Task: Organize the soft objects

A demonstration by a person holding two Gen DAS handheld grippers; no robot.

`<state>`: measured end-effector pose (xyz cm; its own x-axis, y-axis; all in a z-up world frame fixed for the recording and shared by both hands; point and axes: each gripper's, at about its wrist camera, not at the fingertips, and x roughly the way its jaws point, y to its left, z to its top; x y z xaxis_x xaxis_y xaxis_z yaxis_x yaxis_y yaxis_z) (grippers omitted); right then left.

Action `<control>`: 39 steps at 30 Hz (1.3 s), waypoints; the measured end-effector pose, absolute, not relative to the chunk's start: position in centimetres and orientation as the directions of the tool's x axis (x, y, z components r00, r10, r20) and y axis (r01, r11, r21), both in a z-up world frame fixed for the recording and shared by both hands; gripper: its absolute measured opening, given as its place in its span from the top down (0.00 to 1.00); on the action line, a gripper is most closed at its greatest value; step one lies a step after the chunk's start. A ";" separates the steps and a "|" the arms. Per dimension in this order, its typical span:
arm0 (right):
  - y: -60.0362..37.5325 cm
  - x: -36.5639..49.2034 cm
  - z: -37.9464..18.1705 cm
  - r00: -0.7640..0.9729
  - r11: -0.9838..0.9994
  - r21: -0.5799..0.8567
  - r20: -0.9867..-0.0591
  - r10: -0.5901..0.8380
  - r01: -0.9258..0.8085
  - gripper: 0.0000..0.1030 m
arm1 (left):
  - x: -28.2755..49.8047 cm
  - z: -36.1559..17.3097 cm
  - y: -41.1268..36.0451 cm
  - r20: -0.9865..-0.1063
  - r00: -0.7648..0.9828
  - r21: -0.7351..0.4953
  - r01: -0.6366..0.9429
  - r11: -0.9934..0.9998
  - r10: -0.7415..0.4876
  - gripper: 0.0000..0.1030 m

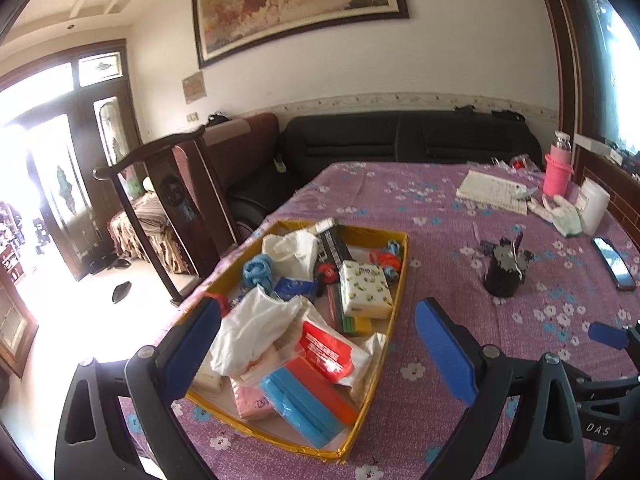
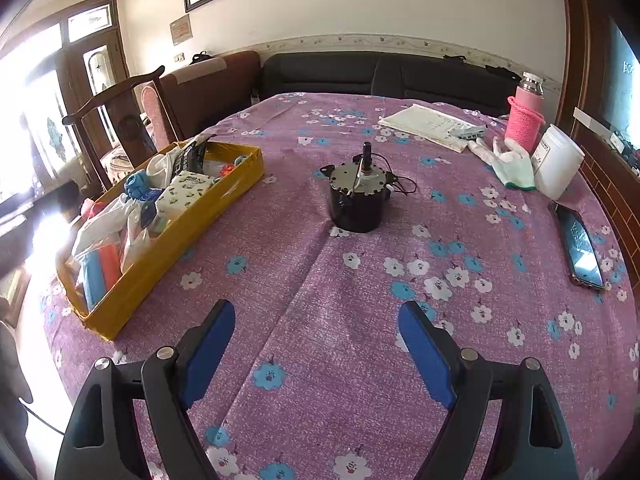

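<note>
A yellow cardboard tray (image 1: 402, 268) (image 2: 208, 220) sits on the purple flowered tablecloth, full of soft things: white plastic bags (image 1: 256, 328), a tissue pack with a lemon print (image 1: 366, 288) (image 2: 184, 196), a red-and-white packet (image 1: 326, 350), blue and orange sponges (image 1: 308, 408), blue cloth balls (image 1: 258, 272). My left gripper (image 1: 318, 344) is open and empty above the tray's near end. My right gripper (image 2: 318, 350) is open and empty over bare cloth, to the right of the tray. Its blue fingertip (image 1: 608, 336) shows at the right edge of the left wrist view.
A black motor with a wire (image 2: 358, 196) (image 1: 504, 272) stands mid-table. At the right are a phone (image 2: 580, 246), a white jar (image 2: 556, 162), white gloves (image 2: 508, 160), a pink-sleeved bottle (image 2: 524, 120) and a notebook (image 2: 428, 124). A chair (image 2: 128, 120) and sofas stand behind the table.
</note>
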<state>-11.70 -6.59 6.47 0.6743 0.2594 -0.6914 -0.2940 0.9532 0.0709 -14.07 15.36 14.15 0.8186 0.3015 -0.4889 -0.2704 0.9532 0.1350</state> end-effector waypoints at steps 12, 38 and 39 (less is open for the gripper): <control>-5.3 -13.2 7.8 0.719 0.946 0.025 -0.643 0.262 -0.323 0.14 | -19.3 17.6 14.8 -0.142 0.905 0.068 -0.395 0.916 0.401 0.00; 3.4 -14.2 6.4 0.711 0.894 -0.143 -0.664 0.231 -0.425 0.10 | -13.1 11.2 19.1 -0.542 0.759 0.050 -0.399 0.916 0.360 0.00; 3.6 -14.1 6.4 0.709 0.893 -0.145 -0.667 0.229 -0.425 0.10 | -13.0 11.0 19.4 -0.550 0.755 0.046 -0.398 0.916 0.356 0.00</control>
